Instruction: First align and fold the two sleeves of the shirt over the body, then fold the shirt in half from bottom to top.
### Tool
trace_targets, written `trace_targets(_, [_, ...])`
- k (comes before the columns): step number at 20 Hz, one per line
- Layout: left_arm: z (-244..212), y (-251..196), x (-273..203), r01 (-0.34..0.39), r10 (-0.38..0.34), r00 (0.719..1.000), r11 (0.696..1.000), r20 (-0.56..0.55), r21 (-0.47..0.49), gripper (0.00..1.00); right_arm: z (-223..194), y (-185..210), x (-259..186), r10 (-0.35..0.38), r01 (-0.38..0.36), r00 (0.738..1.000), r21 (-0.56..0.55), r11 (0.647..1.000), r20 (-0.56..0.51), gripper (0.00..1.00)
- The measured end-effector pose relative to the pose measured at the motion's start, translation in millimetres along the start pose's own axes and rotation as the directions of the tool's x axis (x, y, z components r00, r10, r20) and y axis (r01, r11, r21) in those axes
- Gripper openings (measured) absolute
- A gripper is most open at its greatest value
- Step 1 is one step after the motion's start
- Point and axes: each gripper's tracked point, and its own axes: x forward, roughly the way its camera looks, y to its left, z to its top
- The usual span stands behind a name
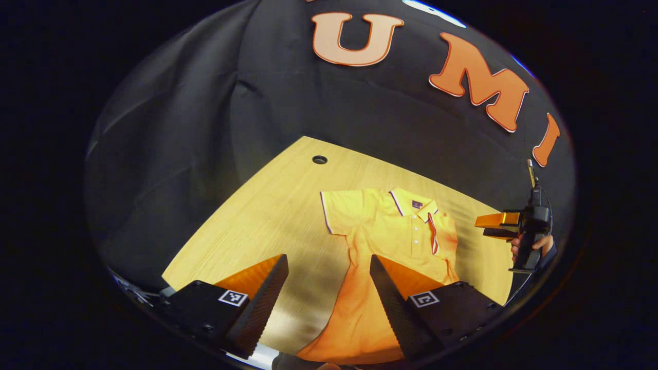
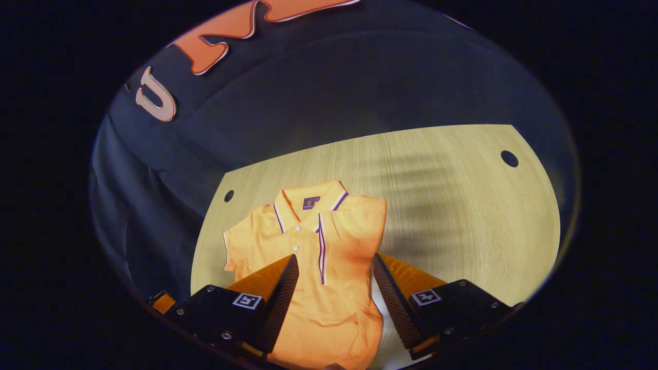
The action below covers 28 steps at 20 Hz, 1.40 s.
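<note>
Orange and soft, the shirt [image 1: 383, 241] lies flat on the pale wooden table [image 1: 267, 216], a little way in front of both tools. In the left gripper view, the left gripper [image 1: 329, 295] hangs above the shirt's bottom part, its two fingers spread wide with nothing between them. The right gripper [image 1: 488, 226] shows off to the side there, past the shirt's edge, held by a hand [image 1: 534, 246], and it is not touching the cloth. In the right gripper view, the right gripper [image 2: 334, 293] is wide open too and grips nothing, with the shirt [image 2: 318, 257] seen through its gap. The shirt runs long from hem to collar [image 2: 308, 203]. The collar points away, toward the black cloth wall [image 2: 308, 103]. One sleeve [image 2: 241, 241] sticks out sideways; the other side is folded over the body.
</note>
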Motion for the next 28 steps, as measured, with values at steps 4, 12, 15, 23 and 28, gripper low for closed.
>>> trace_targets(4, [9,0,44,0.049,-0.044,0.991,0.998,-0.125,0.037,0.99,-12,1,-24,-0.075,0.072,0.995,0.047,0.996,0.065,0.91])
trace_targets(12, [37,6,144,0.094,-0.078,0.941,0.995,-0.33,0.033,0.97,-34,18,-68,-0.205,0.201,0.959,0.042,0.979,0.195,0.92])
trace_targets(15, [44,5,178,0.086,-0.072,0.918,0.996,-0.39,0.019,0.97,-40,23,-83,-0.219,0.215,0.944,0.044,0.976,0.245,0.93])
trace_targets(23, [28,-2,246,0.022,0.001,0.855,0.999,-0.519,0.039,0.96,-73,5,-113,-0.31,0.305,0.917,0.06,0.951,0.25,0.93])
trace_targets(28, [19,6,271,-0.05,0.088,0.828,0.995,-0.553,0.083,0.9,-92,11,-124,-0.301,0.288,0.921,0.088,0.954,0.246,0.94])
